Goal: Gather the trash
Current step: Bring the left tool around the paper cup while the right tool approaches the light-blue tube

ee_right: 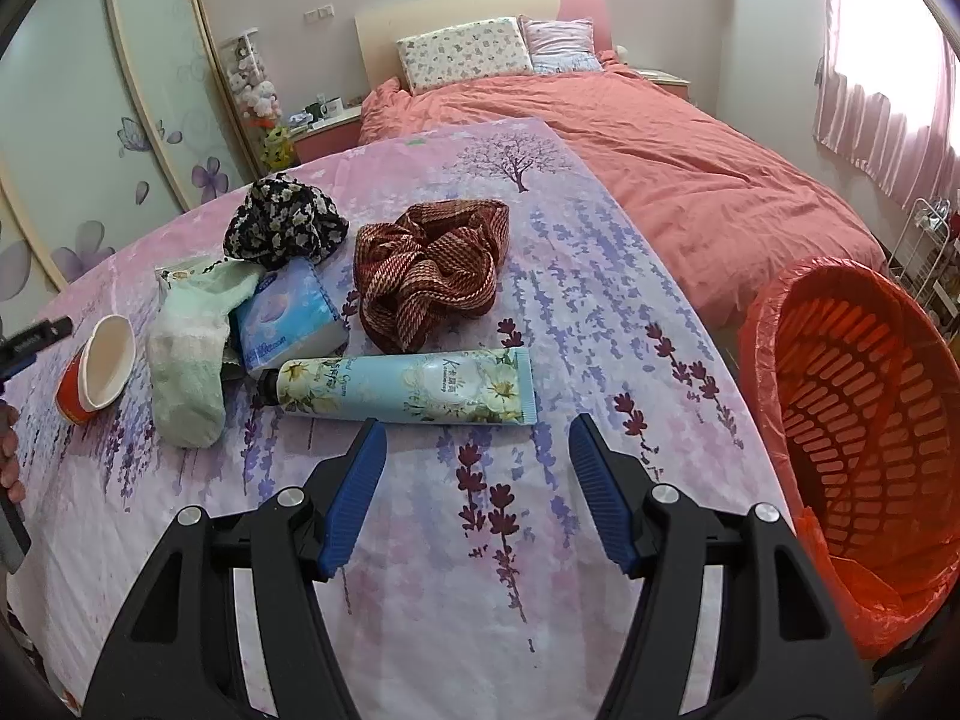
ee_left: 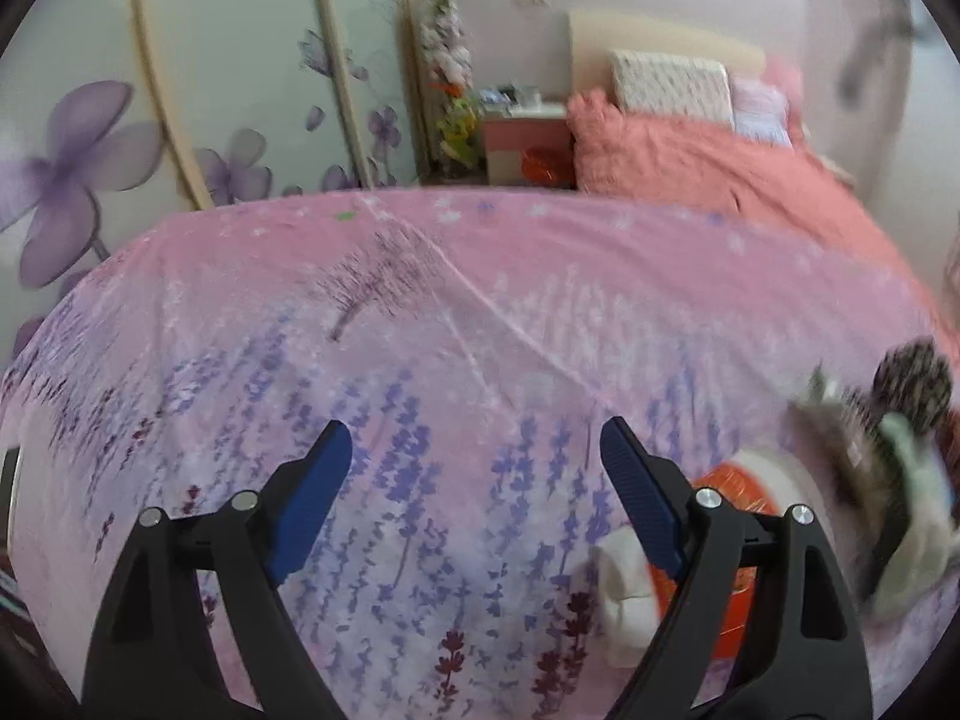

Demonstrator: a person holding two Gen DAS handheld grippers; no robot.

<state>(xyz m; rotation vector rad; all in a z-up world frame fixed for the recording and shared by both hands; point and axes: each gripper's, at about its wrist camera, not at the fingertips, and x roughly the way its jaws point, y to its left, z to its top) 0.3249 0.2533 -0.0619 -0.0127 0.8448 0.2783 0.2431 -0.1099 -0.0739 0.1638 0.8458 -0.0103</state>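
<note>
A red paper cup (ee_right: 90, 372) with a white inside lies on its side at the left of the flowered cloth (ee_right: 540, 330). In the left wrist view the cup (ee_left: 738, 546) shows blurred behind my right-hand finger. My left gripper (ee_left: 477, 483) is open over bare cloth, the cup to its right. A flowered cream tube (ee_right: 408, 387) lies just ahead of my right gripper (ee_right: 474, 459), which is open with nothing between its fingers. A pale green sock (ee_right: 192, 360), a blue tissue pack (ee_right: 288, 318), a dark floral scrunchie (ee_right: 282, 228) and a red woven scrunchie (ee_right: 432, 270) lie behind the tube.
An orange basket (ee_right: 864, 408) lined with a red bag stands off the right edge of the cloth. A bed with a coral duvet (ee_right: 690, 138) and pillows lies beyond. A wardrobe (ee_left: 150, 120) with purple flowers fills the left. A hand (ee_right: 9, 450) shows at the far left.
</note>
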